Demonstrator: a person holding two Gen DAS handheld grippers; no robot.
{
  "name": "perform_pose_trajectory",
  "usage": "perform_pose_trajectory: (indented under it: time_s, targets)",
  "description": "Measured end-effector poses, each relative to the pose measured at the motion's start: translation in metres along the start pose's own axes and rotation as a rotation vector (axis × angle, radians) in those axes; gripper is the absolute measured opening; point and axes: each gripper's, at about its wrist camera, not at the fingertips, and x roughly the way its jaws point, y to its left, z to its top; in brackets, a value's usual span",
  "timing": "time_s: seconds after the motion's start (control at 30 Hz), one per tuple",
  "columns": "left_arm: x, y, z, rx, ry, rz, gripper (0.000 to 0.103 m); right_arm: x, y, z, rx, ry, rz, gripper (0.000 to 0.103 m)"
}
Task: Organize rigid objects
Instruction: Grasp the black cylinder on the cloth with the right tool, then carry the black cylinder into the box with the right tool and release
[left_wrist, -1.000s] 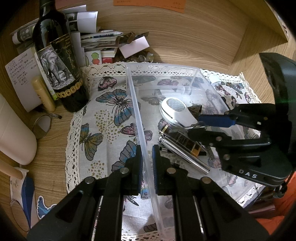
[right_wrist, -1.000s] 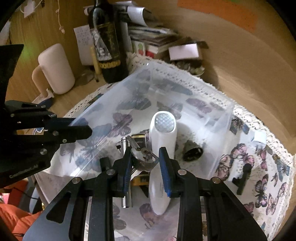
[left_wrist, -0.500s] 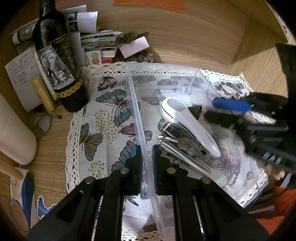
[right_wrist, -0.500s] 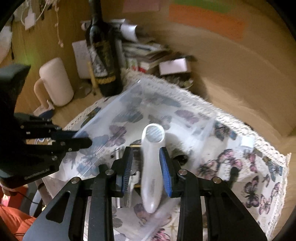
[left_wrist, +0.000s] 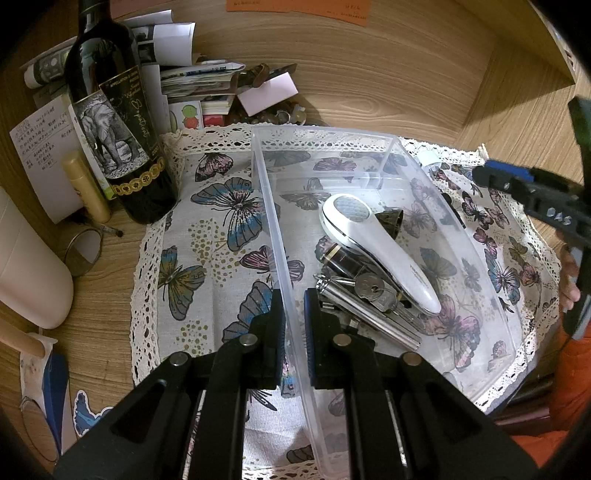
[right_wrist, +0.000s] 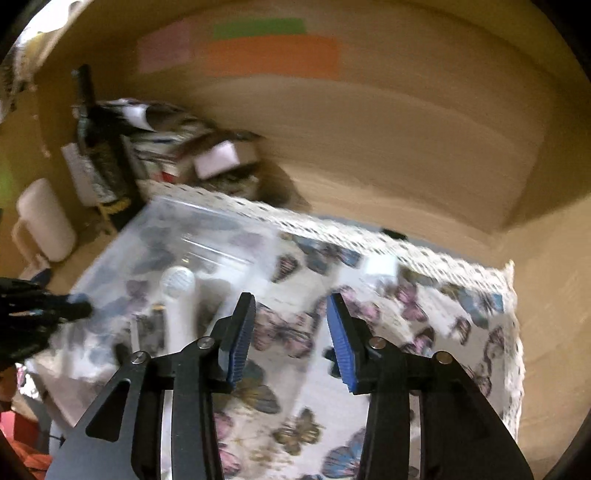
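Wood-grain counter (left_wrist: 388, 85) tucked in a corner, pretty cluttered at the back: wine bottle (left_wrist: 114, 122), stacked papers, a white mug. A butterfly cloth (left_wrist: 207, 236) with lace trim covers the middle, and a clear plastic bin (left_wrist: 332, 136) sits on it. Inside the bin there's already a white handheld gadget (left_wrist: 380, 251), a silver tube (left_wrist: 369, 314), a key (left_wrist: 373, 288) and a couple of dark bits.

The left claw (left_wrist: 293, 321) is clamped on the bin's near-left wall, one finger inside and one outside, so that hand looks like it's just steadying the thing.

The right claw (right_wrist: 291, 339) is wide apart and empty, hanging over bare cloth to the right of the bin. Its view is smeared, but a small dark object (right_wrist: 330, 363) lies on the cloth just ahead, roughly under its right finger. Long axis can't be read through the blur. That's probably the next pickup, and the right hand is clearly nearer.
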Motion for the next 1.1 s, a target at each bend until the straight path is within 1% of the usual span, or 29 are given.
perform_pose_trajectory:
  time_s: [0.13, 0.2, 0.33, 0.6, 0.63, 0.67, 0.7, 0.9, 1.1]
  targets:
    - [0.0, 0.0, 0.0, 0.001, 0.0, 0.001, 0.009, 0.019, -0.018, -0.014, 0.028, 0.06, -0.041, 0.038]
    - [0.0, 0.0, 0.0, 0.001, 0.001, 0.001, 0.009, 0.034, -0.026, -0.019, 0.049, 0.098, -0.047, 0.038]
    - [0.0, -0.001, 0.0, 0.0, 0.003, 0.002, 0.009, 0.055, -0.036, -0.025, 0.081, 0.148, -0.033, 0.038]
    - [0.0, -0.001, 0.0, 0.0, 0.002, 0.002, 0.009, 0.089, -0.037, -0.037, 0.101, 0.237, -0.015, 0.037]
    - [0.0, -0.001, 0.0, 0.0, 0.002, 0.001, 0.009, 0.089, -0.038, -0.037, 0.104, 0.235, -0.012, 0.037]
    - [0.0, -0.001, 0.0, 0.0, 0.002, 0.001, 0.009, 0.089, -0.038, -0.037, 0.103, 0.229, -0.014, 0.031]
    - [0.0, -0.001, 0.0, 0.0, 0.002, 0.001, 0.009, 0.088, -0.038, -0.037, 0.097, 0.229, -0.015, 0.022]
    - [0.0, -0.001, 0.0, 0.001, 0.003, 0.001, 0.009, 0.075, -0.037, -0.035, 0.083, 0.194, -0.023, 0.022]
    - [0.0, -0.001, 0.0, 0.001, 0.003, 0.001, 0.009, 0.045, -0.024, -0.024, 0.058, 0.117, -0.009, 0.022]
